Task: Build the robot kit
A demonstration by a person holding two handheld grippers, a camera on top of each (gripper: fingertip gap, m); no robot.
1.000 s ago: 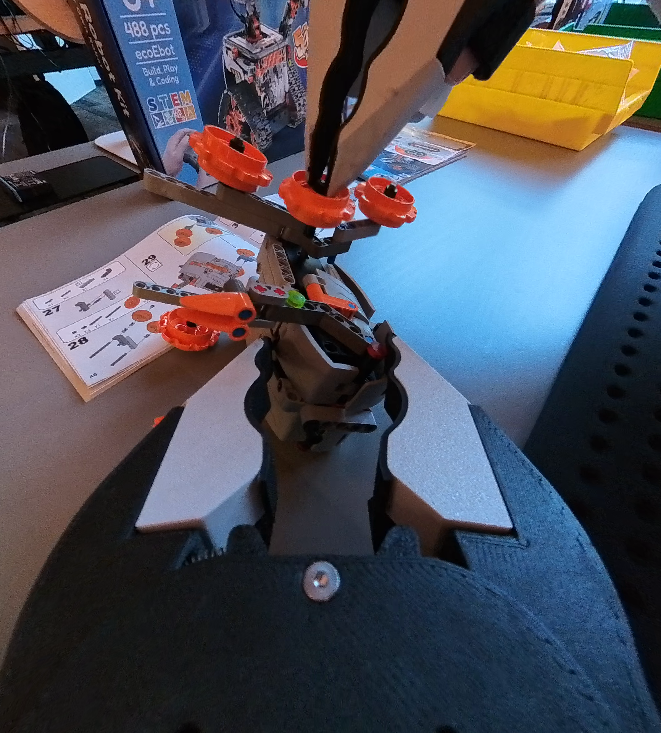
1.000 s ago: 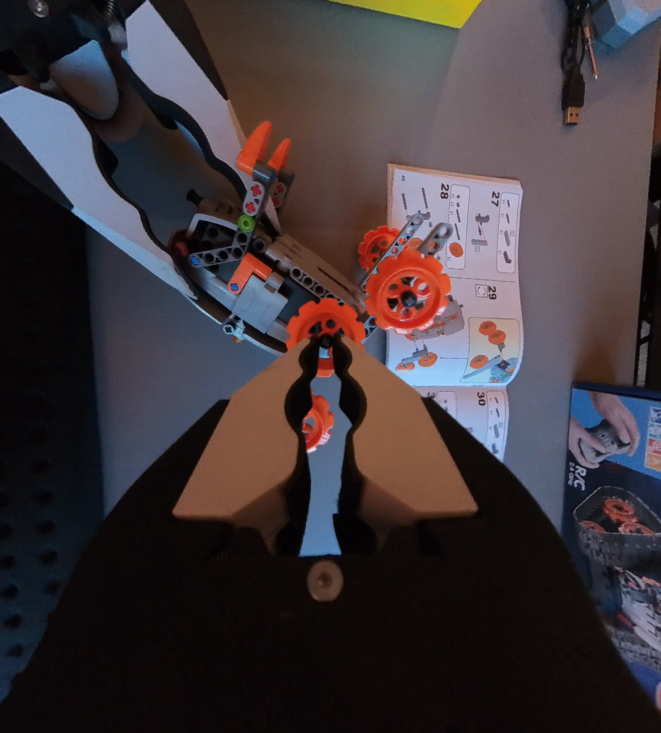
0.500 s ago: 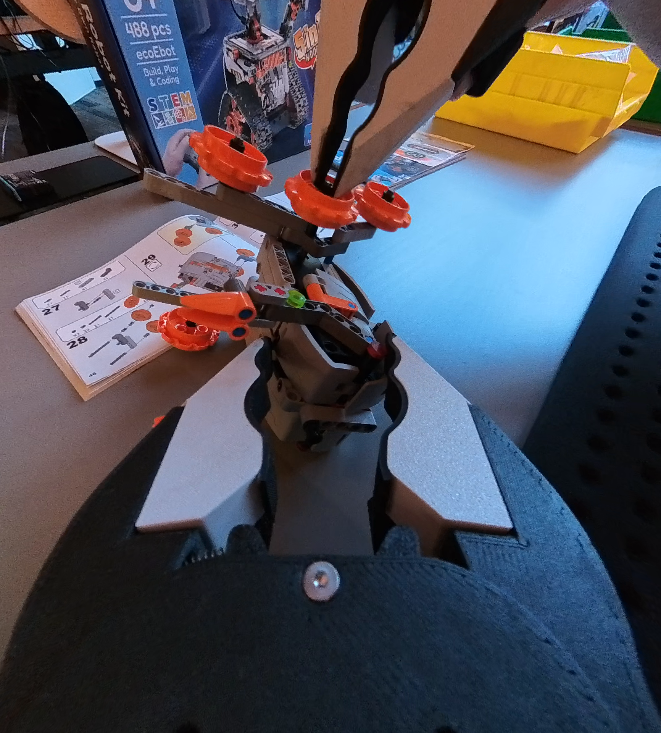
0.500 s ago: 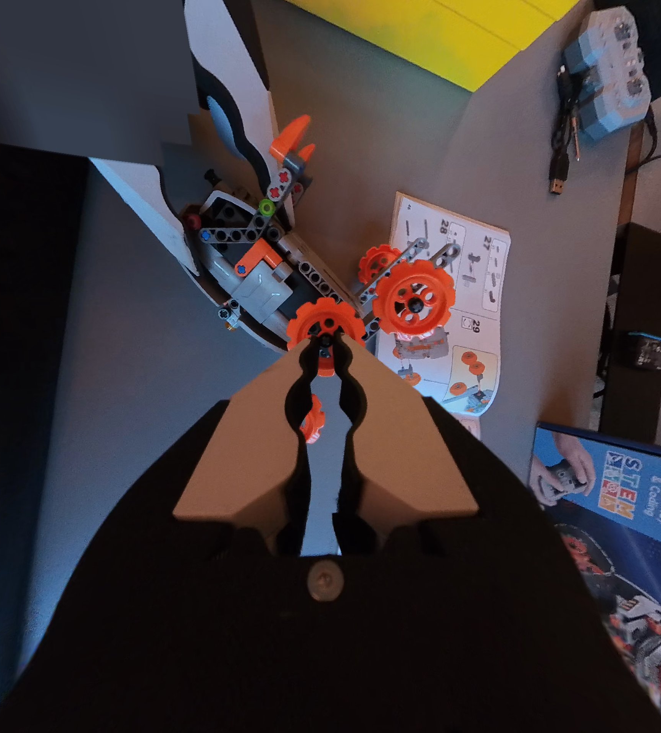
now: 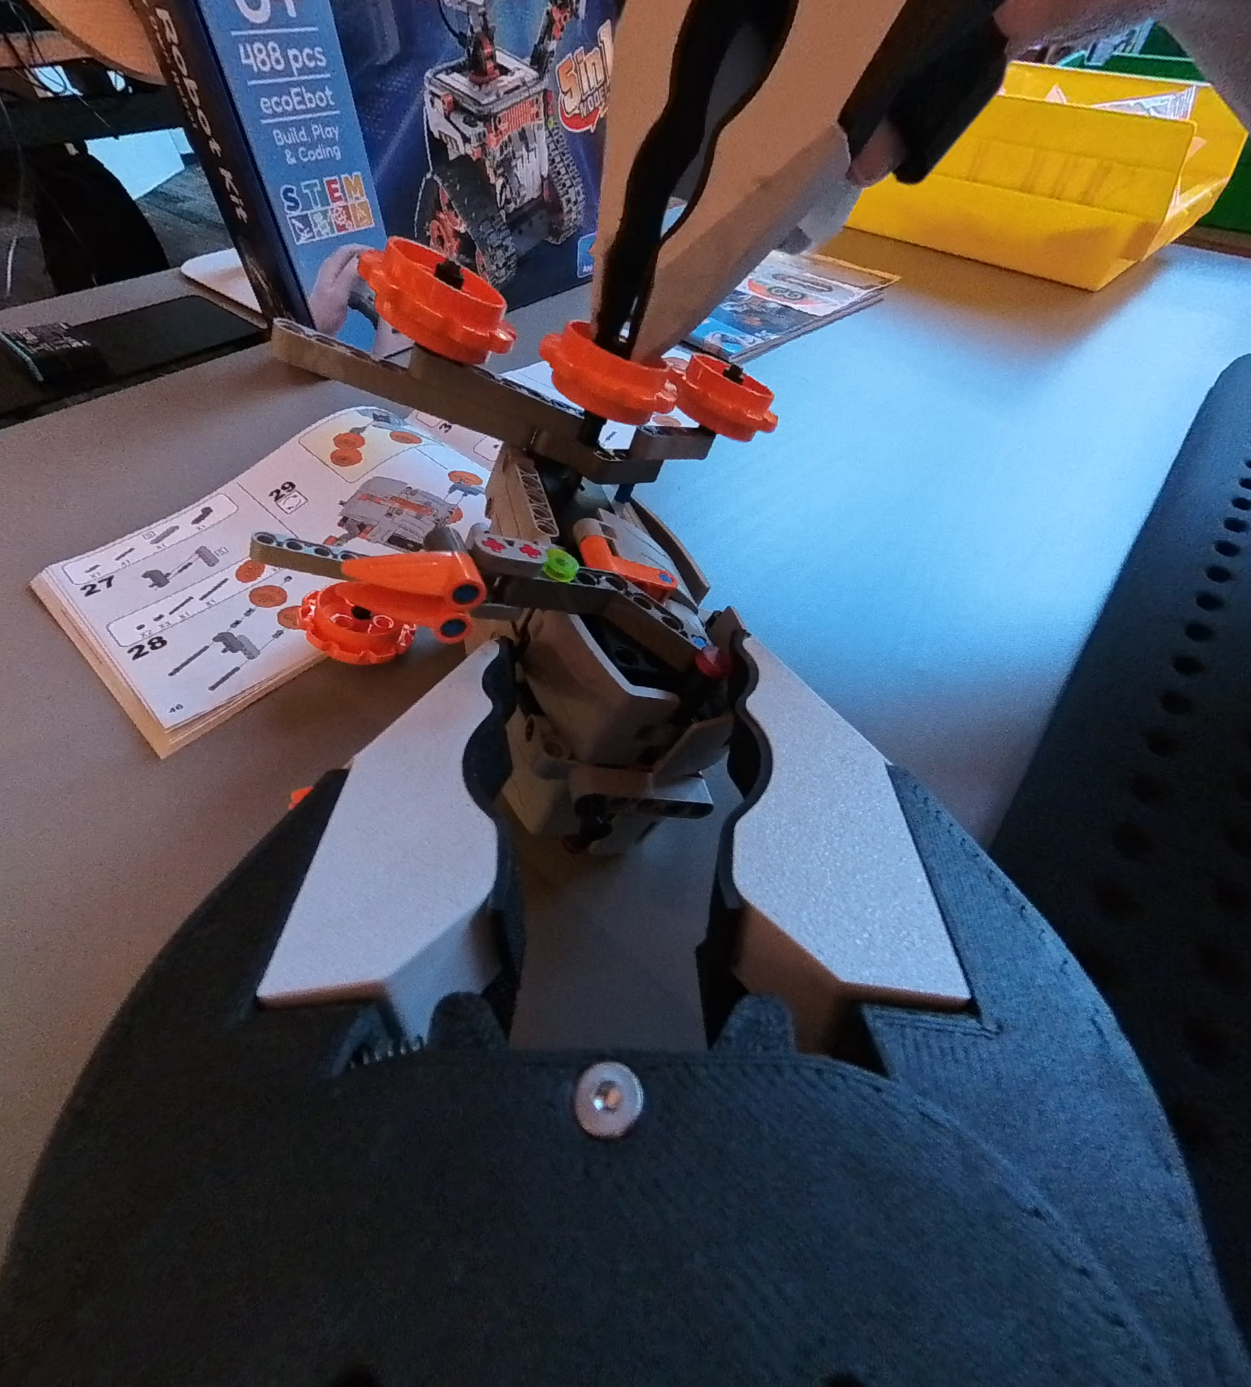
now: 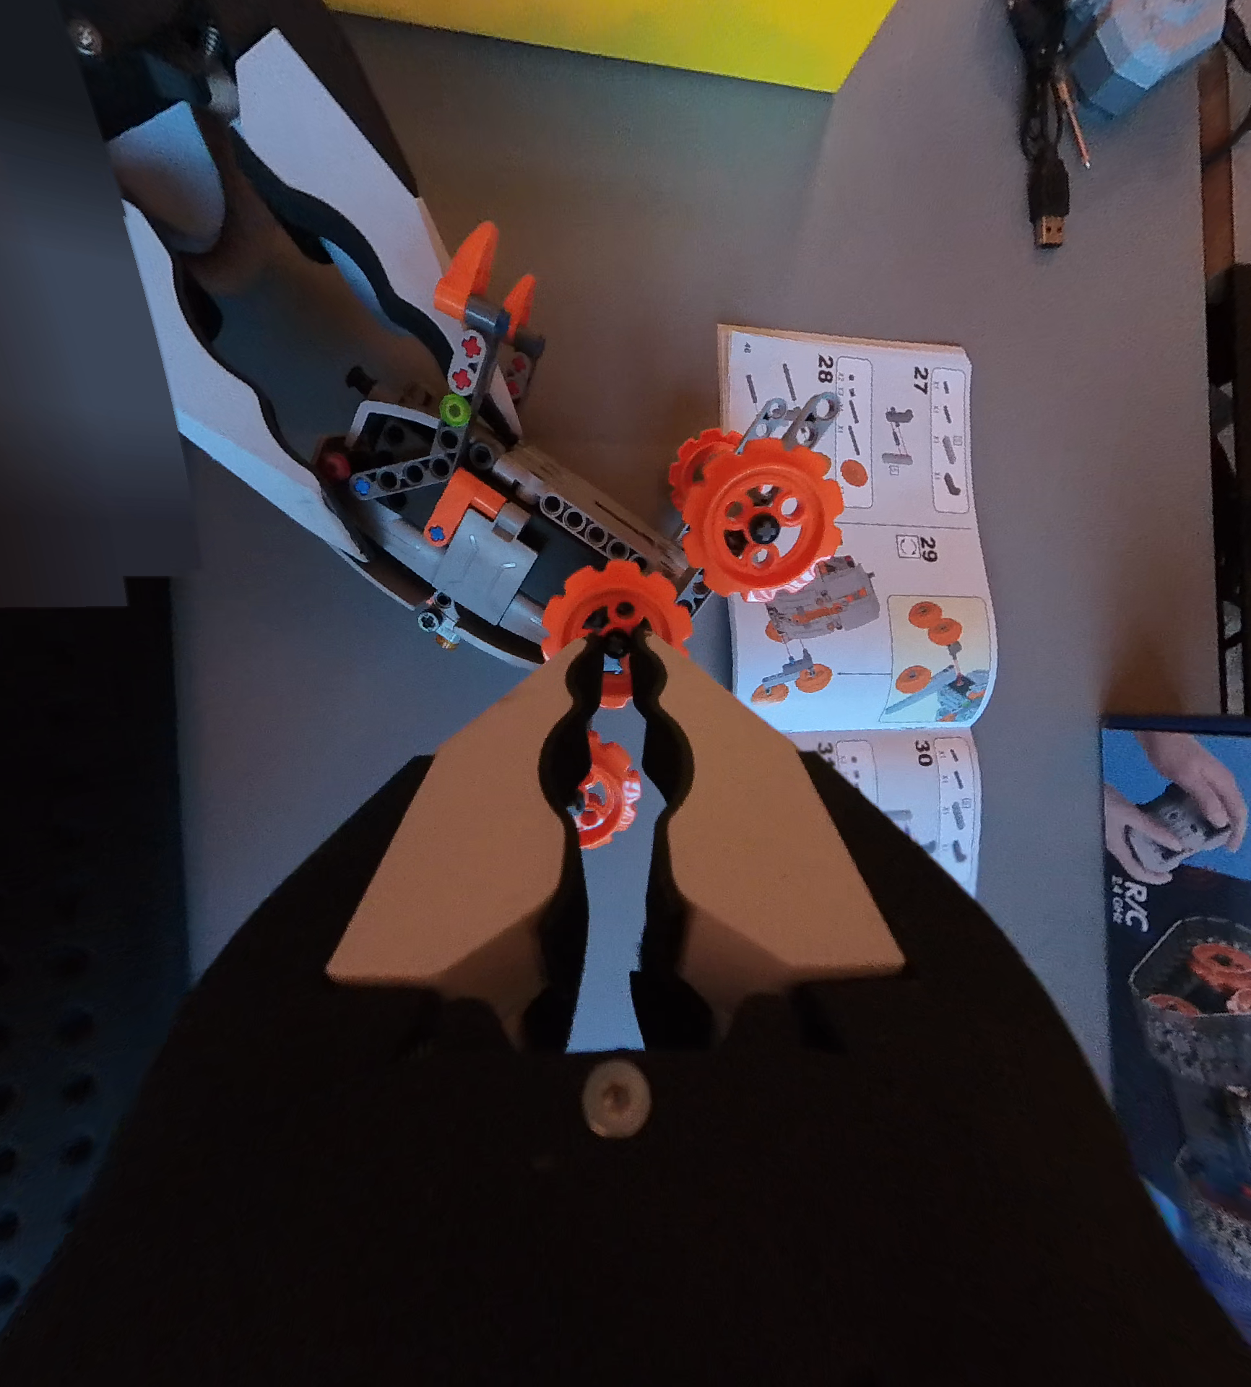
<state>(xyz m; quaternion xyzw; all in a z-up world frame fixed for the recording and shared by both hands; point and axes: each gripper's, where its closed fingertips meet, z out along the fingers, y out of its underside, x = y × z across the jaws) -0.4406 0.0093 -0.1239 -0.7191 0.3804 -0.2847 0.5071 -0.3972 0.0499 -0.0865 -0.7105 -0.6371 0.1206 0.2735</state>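
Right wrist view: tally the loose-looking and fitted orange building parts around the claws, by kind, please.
Toothed wheels: 4
Pointed pieces: 2
Small bracket: 1
Total: 7
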